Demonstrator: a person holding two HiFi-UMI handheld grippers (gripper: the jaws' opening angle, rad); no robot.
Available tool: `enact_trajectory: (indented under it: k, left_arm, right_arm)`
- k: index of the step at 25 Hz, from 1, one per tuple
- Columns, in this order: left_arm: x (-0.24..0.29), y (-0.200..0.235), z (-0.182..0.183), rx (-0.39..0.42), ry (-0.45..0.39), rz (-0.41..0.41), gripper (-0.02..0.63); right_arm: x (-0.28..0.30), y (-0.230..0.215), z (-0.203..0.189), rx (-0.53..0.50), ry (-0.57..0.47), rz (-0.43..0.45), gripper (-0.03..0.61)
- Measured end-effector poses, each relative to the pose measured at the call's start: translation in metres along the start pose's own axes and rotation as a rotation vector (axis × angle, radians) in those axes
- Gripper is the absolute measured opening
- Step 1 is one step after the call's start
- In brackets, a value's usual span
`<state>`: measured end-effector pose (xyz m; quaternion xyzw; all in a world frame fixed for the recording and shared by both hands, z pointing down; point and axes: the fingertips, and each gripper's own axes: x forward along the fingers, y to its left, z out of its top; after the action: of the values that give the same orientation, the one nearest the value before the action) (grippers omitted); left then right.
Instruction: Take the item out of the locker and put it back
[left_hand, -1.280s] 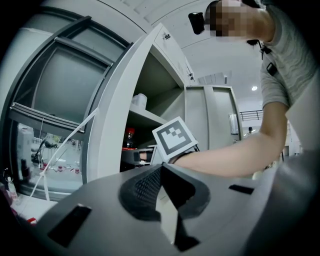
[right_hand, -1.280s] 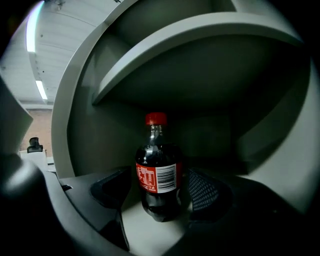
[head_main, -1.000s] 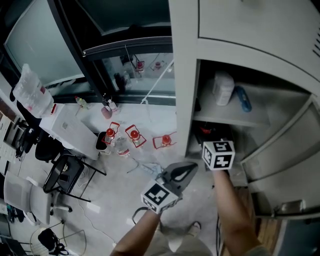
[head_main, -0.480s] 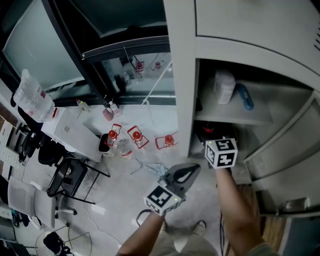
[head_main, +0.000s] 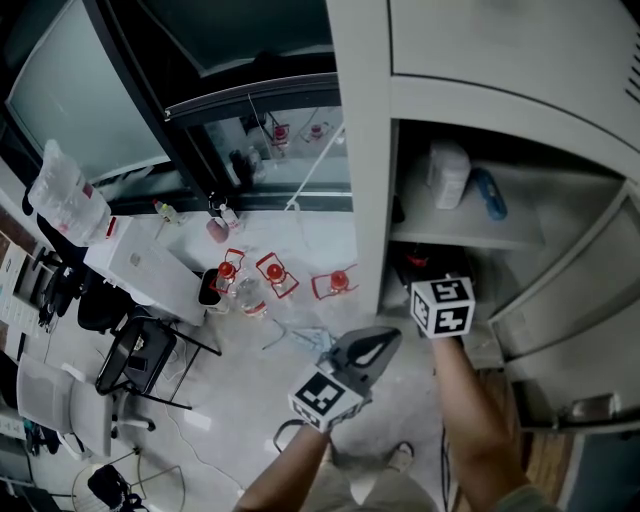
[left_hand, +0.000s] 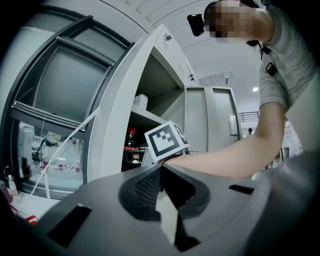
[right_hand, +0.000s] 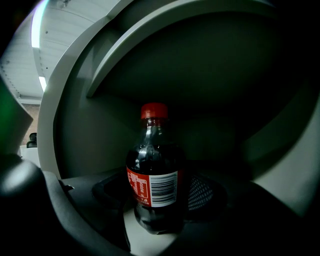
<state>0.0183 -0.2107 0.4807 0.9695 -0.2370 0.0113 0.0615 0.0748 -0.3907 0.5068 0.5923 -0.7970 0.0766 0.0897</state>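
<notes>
A plastic cola bottle (right_hand: 154, 170) stands upright in the lower compartment of a grey metal locker (head_main: 365, 150), its long axis vertical and its ribbed red cap (right_hand: 154, 110) pointing up. The clear, rounded body holds dark liquid, and a red label (right_hand: 142, 187) with a white barcode panel faces the camera. The right gripper (right_hand: 157, 200) reaches into the compartment with its dark, mesh-textured jaws closed against the bottle's lower body, one on each side. The base sits on the pale, smooth compartment floor under a flat shelf (head_main: 460, 235). Outside the locker, the left gripper (head_main: 378, 343) is held level with its matte grey jaws pressed together and nothing between them.
</notes>
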Motion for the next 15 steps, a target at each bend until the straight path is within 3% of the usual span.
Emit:
enact_trajectory:
  k: [15]
  left_arm:
    - [-0.007,0.002,-0.007,0.004,0.016,0.014,0.003]
  right_arm:
    - [-0.026,0.016,-0.002,-0.025,-0.036,0.029,0.311]
